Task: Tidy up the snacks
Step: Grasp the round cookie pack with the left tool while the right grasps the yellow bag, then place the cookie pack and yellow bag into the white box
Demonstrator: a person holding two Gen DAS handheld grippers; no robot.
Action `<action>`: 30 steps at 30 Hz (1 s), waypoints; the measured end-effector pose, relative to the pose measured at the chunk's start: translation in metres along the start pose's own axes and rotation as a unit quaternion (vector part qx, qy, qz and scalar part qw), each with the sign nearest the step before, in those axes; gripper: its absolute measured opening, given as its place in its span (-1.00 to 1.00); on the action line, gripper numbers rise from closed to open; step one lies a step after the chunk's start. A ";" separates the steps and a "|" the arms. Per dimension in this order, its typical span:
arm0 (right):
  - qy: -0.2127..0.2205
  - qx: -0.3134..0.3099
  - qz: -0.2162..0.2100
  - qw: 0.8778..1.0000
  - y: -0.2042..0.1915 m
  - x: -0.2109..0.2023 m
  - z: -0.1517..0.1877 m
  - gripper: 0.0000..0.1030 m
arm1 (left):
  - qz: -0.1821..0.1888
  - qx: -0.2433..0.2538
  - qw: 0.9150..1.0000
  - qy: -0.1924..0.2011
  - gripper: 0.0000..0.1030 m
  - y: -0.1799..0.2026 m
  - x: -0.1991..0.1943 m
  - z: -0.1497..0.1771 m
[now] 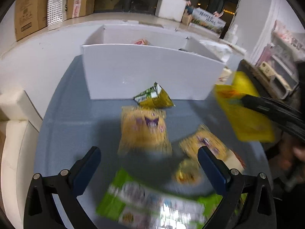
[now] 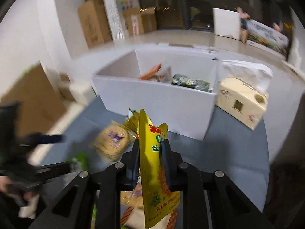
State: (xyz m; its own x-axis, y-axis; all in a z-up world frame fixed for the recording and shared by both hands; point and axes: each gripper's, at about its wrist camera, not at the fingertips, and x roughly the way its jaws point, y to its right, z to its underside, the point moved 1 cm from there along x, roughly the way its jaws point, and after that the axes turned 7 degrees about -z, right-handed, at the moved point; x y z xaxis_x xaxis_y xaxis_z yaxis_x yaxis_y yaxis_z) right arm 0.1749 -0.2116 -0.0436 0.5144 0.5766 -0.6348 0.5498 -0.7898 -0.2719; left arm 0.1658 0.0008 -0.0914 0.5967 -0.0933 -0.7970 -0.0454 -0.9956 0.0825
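Observation:
My right gripper [image 2: 150, 143] is shut on a yellow snack packet [image 2: 154, 164] and holds it in the air in front of the white box [image 2: 152, 99]; the packet also shows in the left wrist view [image 1: 244, 112]. My left gripper [image 1: 148, 152] is open and empty above loose snacks on the blue table: an orange-yellow bag with a purple figure [image 1: 144, 129], a second one like it [image 1: 205, 145], a green-and-white bag [image 1: 152, 200] and a green-yellow packet [image 1: 154, 96] by the box [image 1: 148, 72]. Several snacks [image 2: 190, 82] lie inside the box.
A cream tissue pack [image 2: 242, 101] lies to the right of the box. Cardboard boxes [image 1: 30, 9] stand along the far wall. A white cushion [image 1: 15, 143] is at the table's left edge. A shelf with items [image 1: 276, 72] stands at the right.

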 end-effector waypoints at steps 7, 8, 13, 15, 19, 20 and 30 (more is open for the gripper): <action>0.036 0.025 -0.006 0.999 -0.003 -0.044 0.019 -0.56 | -0.061 -0.001 0.997 -0.050 0.99 0.015 0.069 -0.027; 0.038 0.026 -0.009 0.999 -0.003 -0.046 0.021 -0.56 | -0.070 0.000 0.996 -0.053 0.98 0.015 0.073 -0.027; 0.041 0.033 -0.012 0.999 0.001 -0.051 0.032 -0.56 | -0.075 0.033 0.995 -0.057 0.49 0.018 0.081 -0.023; 0.041 0.038 -0.017 0.998 0.002 -0.050 0.034 -0.56 | -0.064 0.033 0.996 -0.058 0.48 0.018 0.079 -0.023; 0.040 0.042 -0.024 0.998 0.001 -0.047 0.038 -0.56 | -0.042 0.022 0.998 -0.031 0.48 0.007 0.059 -0.023; 0.040 0.043 -0.026 0.998 0.000 -0.047 0.039 -0.56 | -0.035 0.022 0.999 -0.025 0.48 0.005 0.052 -0.022; 0.085 0.074 -0.055 0.992 -0.001 -0.043 0.005 -0.56 | 0.006 0.015 0.993 0.117 0.48 -0.005 -0.059 -0.047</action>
State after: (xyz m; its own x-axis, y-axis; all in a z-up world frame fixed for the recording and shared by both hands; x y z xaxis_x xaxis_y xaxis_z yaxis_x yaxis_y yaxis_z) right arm 0.1487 -0.2363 -0.0200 0.5673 0.6782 -0.4671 0.5124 -0.7347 -0.4445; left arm 0.1681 0.0117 -0.0165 0.7659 -0.1031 -0.6346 -0.0751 -0.9947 0.0710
